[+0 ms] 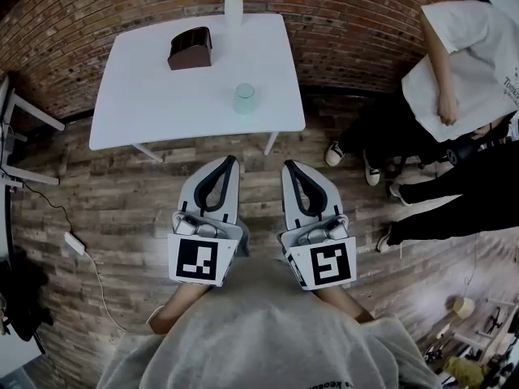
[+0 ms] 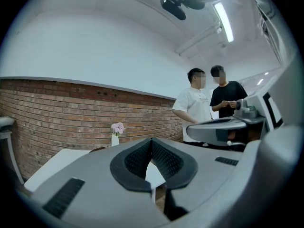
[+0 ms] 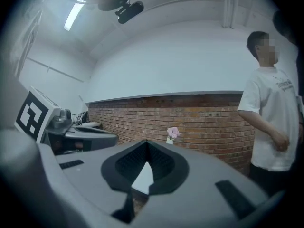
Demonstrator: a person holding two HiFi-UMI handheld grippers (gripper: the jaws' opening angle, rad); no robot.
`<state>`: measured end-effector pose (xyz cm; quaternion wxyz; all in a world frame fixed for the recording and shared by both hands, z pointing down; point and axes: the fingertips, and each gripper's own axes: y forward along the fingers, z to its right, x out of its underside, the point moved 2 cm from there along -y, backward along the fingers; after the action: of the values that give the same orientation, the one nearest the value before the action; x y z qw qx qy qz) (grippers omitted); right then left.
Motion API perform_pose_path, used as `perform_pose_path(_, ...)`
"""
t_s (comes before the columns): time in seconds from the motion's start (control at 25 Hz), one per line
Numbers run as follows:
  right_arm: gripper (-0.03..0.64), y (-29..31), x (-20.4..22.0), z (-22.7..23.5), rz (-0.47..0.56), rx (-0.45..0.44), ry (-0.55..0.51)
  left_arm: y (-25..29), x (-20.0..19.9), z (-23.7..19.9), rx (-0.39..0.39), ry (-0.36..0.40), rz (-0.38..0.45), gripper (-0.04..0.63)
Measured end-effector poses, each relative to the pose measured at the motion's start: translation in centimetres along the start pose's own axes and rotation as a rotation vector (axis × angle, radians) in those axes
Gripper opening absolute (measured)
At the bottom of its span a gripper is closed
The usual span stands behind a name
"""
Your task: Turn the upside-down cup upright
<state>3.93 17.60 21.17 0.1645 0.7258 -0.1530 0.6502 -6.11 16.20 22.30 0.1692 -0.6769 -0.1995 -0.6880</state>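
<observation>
Pale-green cup (image 1: 244, 98) on the far tabletop (image 1: 146, 112) looks light, probably slick — best pinched across its sides — while left tongs (image 1: 229, 162) and right tongs (image 1: 289, 167) sit closed, empty.

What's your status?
Grippers: left gripper, right gripper shut, empty, short of table. Untouched cup near table's front edge. Farther back, vase and brown box, not blocking.
</observation>
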Motion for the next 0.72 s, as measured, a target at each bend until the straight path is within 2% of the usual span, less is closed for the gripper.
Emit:
perform_pose_path(0.4,0.006,9.8,0.2,3.3,-0.027,0.084,0.003,8.4,-0.1,-6.7,0.097,0.002,-0.019,0.009)
perform_pose_path(0.72,0.006,14.2,0.8,4.5,-0.045,0.116,0.001,12.4,0.7,-9.8,0.139,-0.007,-0.041,0.01)
